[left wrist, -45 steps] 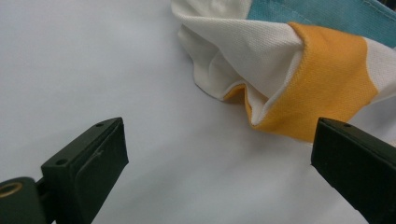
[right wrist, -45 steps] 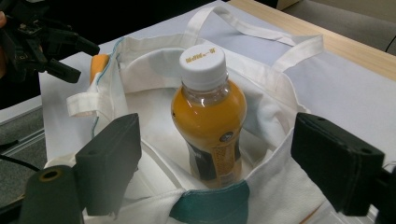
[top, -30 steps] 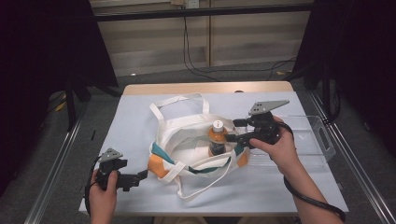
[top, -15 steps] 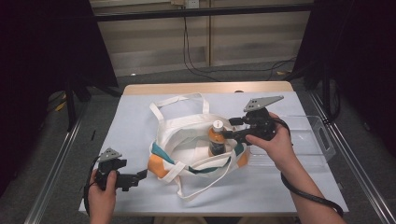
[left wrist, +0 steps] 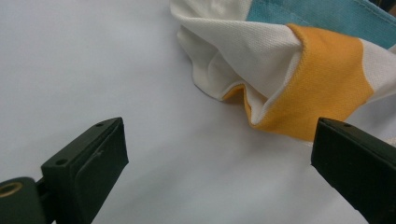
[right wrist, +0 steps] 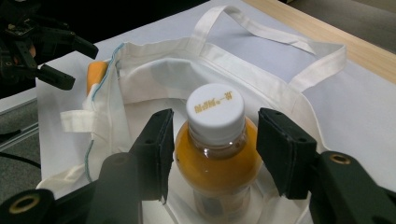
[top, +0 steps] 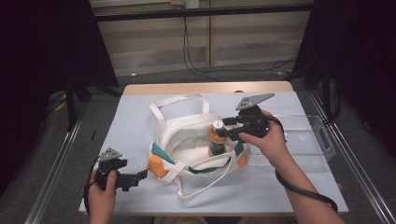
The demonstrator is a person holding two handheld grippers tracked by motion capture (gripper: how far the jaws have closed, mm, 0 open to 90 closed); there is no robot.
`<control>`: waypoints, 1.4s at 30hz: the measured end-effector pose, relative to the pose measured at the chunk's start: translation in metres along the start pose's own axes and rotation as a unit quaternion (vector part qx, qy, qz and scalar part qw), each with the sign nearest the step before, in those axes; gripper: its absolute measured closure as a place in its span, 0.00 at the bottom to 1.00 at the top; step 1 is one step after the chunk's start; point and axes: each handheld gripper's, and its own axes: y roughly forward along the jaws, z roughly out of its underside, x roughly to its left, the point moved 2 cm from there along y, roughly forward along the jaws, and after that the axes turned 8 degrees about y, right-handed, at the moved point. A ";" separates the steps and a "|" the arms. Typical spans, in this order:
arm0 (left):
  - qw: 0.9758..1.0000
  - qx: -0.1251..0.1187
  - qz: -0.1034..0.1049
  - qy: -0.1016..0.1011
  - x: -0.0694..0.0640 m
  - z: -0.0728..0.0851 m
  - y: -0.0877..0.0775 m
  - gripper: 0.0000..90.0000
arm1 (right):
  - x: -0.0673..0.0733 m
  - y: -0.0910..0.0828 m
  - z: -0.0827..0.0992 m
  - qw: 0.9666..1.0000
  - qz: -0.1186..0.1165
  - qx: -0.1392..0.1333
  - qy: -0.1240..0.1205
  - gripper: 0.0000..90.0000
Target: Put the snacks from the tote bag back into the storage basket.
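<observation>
Nearest to the person, at the front left of the table (top: 140, 107), the left hand (top: 100, 193) holds the left gripper (top: 140, 175) low over the white cover. In the left gripper view its two black jaws stand wide apart with nothing between them, only the bare white surface. Just beyond them lies the folded corner of the tote bag (left wrist: 299, 70), where the cloth is white with an orange band and a strip of teal above it. The jaws do not touch the cloth.

A little farther in, the tote bag (top: 187, 144) lies in the middle of the table with its mouth open. One long handle loops toward the front edge and the other toward the far edge.

Inside the open bag stands the bottle (top: 217, 137), upright, filled with orange drink and closed with a white cap. The right hand (top: 266, 140) comes from the right side and brings the right gripper (top: 224, 133) to it. In the right gripper view the bottle (right wrist: 217, 154) stands between the two jaws at its shoulder, under the cap. The jaws have just been closing. The left pad lies against the bottle, while a thin gap shows at the right pad, so the grip is not complete.

To the right, beyond the right hand, a clear plastic tray (top: 322, 140) rests on the table.
</observation>
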 end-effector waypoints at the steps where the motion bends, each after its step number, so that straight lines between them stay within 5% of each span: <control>1: 1.000 0.000 0.000 0.000 0.000 0.000 0.000 0.04 | 0.000 0.000 0.000 1.000 0.000 0.000 0.000 0.52; 16: 1.000 -0.001 0.000 -0.004 0.000 0.000 0.000 0.04 | 0.003 0.009 -0.006 1.000 0.006 0.024 -0.013 0.57; 26: 1.000 -0.002 -0.004 -0.004 0.000 0.000 -0.001 0.04 | 0.005 0.013 -0.008 0.998 0.030 0.040 -0.027 0.61; 42: 1.000 0.003 -0.004 -0.001 0.001 0.000 -0.001 0.04 | 0.008 0.013 -0.015 0.997 0.037 0.059 -0.025 0.65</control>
